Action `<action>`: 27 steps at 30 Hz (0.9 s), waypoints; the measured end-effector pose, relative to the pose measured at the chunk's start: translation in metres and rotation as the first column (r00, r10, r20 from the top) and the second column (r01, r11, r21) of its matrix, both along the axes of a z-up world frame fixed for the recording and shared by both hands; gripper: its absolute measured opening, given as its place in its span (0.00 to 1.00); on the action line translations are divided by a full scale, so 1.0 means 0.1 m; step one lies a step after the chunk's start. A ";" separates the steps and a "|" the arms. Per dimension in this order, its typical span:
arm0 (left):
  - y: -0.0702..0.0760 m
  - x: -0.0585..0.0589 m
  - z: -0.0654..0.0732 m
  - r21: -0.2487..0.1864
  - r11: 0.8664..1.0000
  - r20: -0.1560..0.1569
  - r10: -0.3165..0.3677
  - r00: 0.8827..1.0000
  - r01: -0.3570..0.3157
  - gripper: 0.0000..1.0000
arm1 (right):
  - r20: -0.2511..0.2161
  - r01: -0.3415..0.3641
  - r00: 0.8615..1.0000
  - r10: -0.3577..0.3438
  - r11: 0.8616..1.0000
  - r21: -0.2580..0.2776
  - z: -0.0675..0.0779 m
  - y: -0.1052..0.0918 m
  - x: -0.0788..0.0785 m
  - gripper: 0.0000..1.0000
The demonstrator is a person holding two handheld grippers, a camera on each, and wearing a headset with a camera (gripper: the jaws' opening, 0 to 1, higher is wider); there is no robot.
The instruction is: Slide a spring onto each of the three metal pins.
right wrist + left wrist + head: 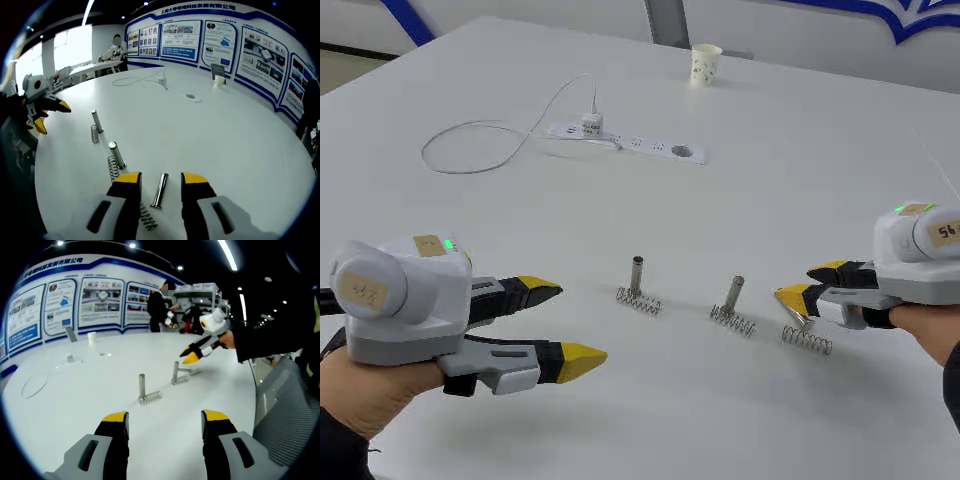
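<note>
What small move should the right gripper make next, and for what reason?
Probably close the right gripper on the nearest pin. Its jaws stand open with that pin between them, and the spring lies on the table beside it, not yet on the pin. Holding the pin would steady it for the spring.

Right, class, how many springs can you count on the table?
3. One spring lies at the foot of the left pin, one beside the middle pin, one near the right gripper. None seem hidden.
</note>
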State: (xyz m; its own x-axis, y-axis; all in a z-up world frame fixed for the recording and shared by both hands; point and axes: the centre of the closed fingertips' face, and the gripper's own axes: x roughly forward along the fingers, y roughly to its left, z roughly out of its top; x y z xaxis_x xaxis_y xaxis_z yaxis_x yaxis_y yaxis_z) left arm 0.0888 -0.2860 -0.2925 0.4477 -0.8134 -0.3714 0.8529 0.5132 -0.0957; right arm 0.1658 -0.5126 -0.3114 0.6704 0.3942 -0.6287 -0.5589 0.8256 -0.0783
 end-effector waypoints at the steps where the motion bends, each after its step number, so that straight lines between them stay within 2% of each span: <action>1: 0.00 0.00 0.00 0.000 1.000 0.000 0.000 1.000 0.000 0.60 | -0.004 0.003 1.000 -0.003 1.000 -0.002 -0.01 0.00 0.01 0.31; 13: -0.03 0.00 -0.01 -0.005 1.000 -0.006 -0.006 1.000 0.006 0.59 | -0.076 0.040 0.996 -0.044 0.998 -0.045 -0.22 -0.02 0.07 0.19; 27: -0.04 0.00 -0.02 -0.005 1.000 -0.011 -0.012 1.000 0.012 0.58 | -0.125 0.064 0.990 -0.070 0.997 -0.050 -0.31 -0.02 0.12 0.13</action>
State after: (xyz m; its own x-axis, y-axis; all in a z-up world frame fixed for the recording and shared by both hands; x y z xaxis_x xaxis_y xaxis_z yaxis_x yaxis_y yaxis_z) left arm 0.0886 -0.2897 -0.2943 0.4338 -0.8206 -0.3720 0.8578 0.5024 -0.1081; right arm 0.1781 -0.5144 -0.3429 0.6079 0.3198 -0.7267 -0.5102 0.8587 -0.0489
